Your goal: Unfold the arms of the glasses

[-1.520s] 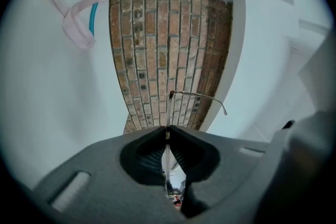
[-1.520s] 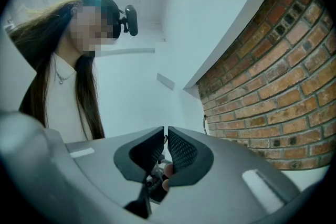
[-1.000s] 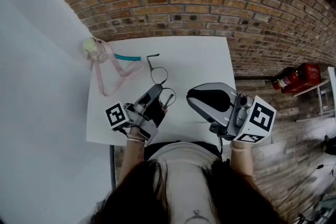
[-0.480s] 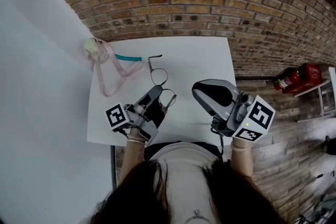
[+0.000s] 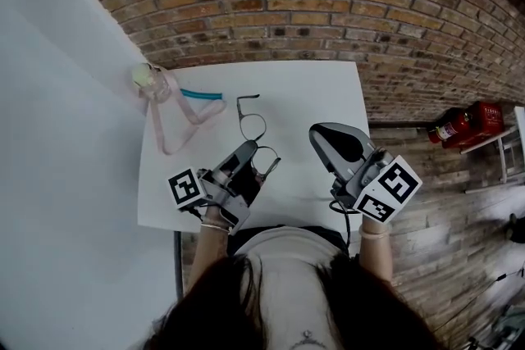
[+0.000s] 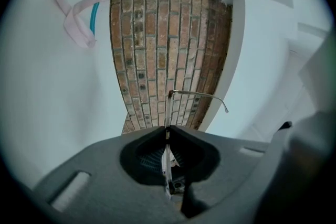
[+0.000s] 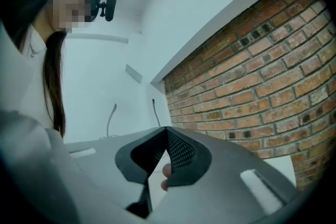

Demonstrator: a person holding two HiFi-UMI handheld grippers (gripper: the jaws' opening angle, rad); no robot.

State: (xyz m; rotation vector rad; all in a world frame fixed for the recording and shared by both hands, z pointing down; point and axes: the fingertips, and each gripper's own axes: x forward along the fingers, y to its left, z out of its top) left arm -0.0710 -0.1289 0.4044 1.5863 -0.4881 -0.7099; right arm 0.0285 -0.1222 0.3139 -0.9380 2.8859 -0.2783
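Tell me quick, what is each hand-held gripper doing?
Left hand-held gripper: closed on the glasses.
Right hand-held gripper: closed, holding nothing.

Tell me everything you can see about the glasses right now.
The glasses are a thin, dark wire pair with roundish clear lenses. The left gripper is shut on the near part of the frame, so they stick out from its jaws over the white table and show edge-on in the left gripper view. One arm stands out sideways from the far lens, with a bent tip. The other arm cannot be made out. Whether the frame touches the table is unclear. Nothing else touches them.
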